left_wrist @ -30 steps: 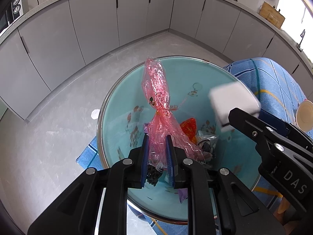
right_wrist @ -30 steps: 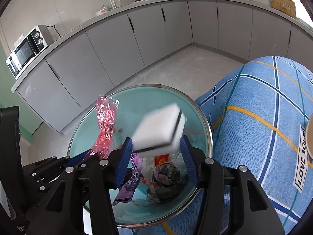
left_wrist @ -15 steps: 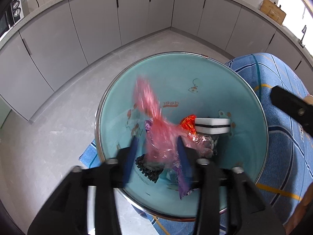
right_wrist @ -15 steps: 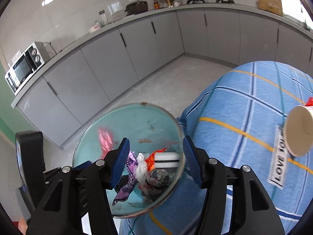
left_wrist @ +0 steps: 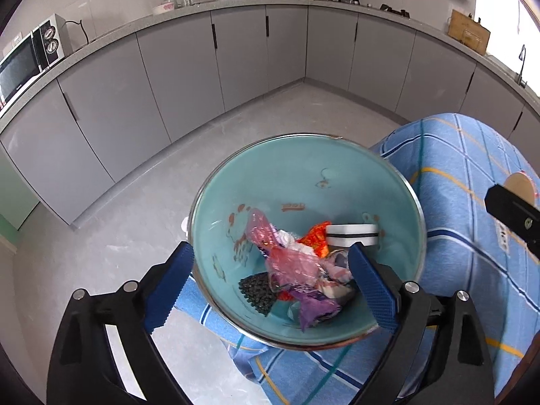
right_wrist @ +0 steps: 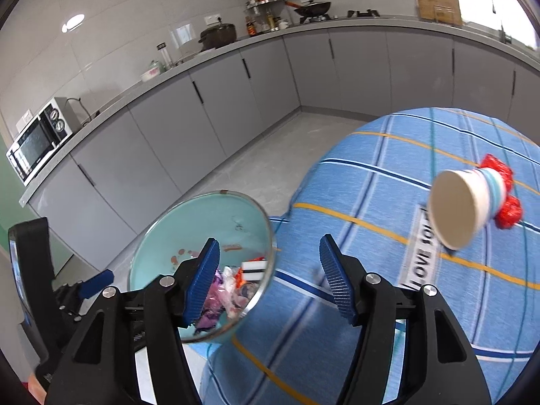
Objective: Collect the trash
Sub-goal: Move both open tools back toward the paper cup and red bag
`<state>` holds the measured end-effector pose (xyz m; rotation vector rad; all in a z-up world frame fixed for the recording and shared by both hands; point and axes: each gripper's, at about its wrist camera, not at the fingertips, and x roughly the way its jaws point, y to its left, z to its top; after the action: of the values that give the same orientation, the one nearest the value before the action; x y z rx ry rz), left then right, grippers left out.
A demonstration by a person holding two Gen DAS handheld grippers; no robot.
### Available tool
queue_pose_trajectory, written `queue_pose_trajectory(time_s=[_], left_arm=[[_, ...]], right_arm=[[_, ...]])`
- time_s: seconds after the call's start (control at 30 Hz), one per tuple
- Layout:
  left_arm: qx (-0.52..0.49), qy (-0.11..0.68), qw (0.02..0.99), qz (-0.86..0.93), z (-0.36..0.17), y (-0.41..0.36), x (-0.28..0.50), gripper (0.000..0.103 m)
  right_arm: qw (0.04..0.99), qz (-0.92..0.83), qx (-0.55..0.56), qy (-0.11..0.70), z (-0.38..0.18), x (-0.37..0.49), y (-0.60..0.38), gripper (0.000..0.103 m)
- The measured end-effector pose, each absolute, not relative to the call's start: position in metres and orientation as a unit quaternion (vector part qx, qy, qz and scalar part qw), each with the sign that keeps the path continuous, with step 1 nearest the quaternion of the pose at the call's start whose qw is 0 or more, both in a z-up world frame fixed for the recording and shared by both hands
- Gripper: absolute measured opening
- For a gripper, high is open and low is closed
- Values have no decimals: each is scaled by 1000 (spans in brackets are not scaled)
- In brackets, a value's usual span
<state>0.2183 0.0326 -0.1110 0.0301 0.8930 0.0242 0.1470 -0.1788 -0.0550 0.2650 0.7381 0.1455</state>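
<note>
Left wrist – left gripper [left_wrist: 270,283] opening (empty), trash-filled basin [left_wrist: 337,158]

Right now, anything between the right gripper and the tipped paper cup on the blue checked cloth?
Nothing visible. The right gripper, jaws opening and empty, faces bare blue checked cloth; the tipped paper cup lies beyond to its right, with red wrappers behind it.

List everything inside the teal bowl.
The teal bowl holds a pink plastic bag, a white sponge with a black stripe, an orange wrapper, a purple wrapper and a black mesh piece. Whatever lies beneath this heap is covered.
</note>
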Motion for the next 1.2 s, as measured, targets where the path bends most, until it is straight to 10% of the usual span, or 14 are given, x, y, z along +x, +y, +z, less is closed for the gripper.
queue_pose_trajectory(time_s=[1.2], left_arm=[[112,385,897,-187,-88,-163,194,97]], right_arm=[[909,-118,195,349,-80,57,-386,61]])
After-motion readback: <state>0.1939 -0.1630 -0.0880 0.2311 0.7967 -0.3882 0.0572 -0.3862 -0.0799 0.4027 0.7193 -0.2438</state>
